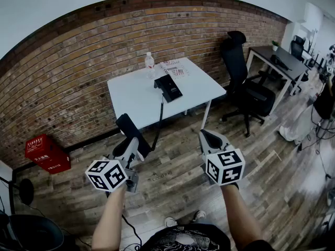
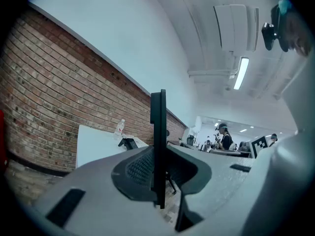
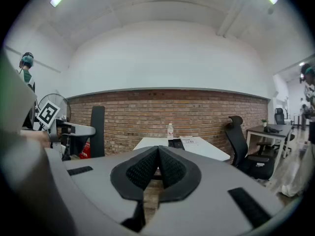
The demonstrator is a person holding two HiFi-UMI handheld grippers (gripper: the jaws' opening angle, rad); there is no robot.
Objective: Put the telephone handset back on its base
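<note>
The black telephone handset (image 1: pixel 138 132) is clamped in my left gripper (image 1: pixel 129 144), low over the wooden floor and short of the table. Its cord (image 1: pixel 160 118) runs up to the black phone base (image 1: pixel 168 87) on the white table (image 1: pixel 131 95). In the left gripper view the handset (image 2: pixel 158 146) stands edge-on between the shut jaws, with the base (image 2: pixel 129 143) far ahead. My right gripper (image 1: pixel 209 136) hovers beside it, shut and empty, its pads (image 3: pixel 147 167) pressed together. The right gripper view shows the handset (image 3: pixel 97 131) at the left and the base (image 3: pixel 175 143) ahead.
A water bottle (image 1: pixel 149 61) and a printed sheet (image 1: pixel 176 68) lie behind the base. A black office chair (image 1: pixel 242 82) and a dark desk (image 1: pixel 277 59) stand to the right. A red crate (image 1: pixel 46 153) sits by the brick wall (image 1: pixel 78 82).
</note>
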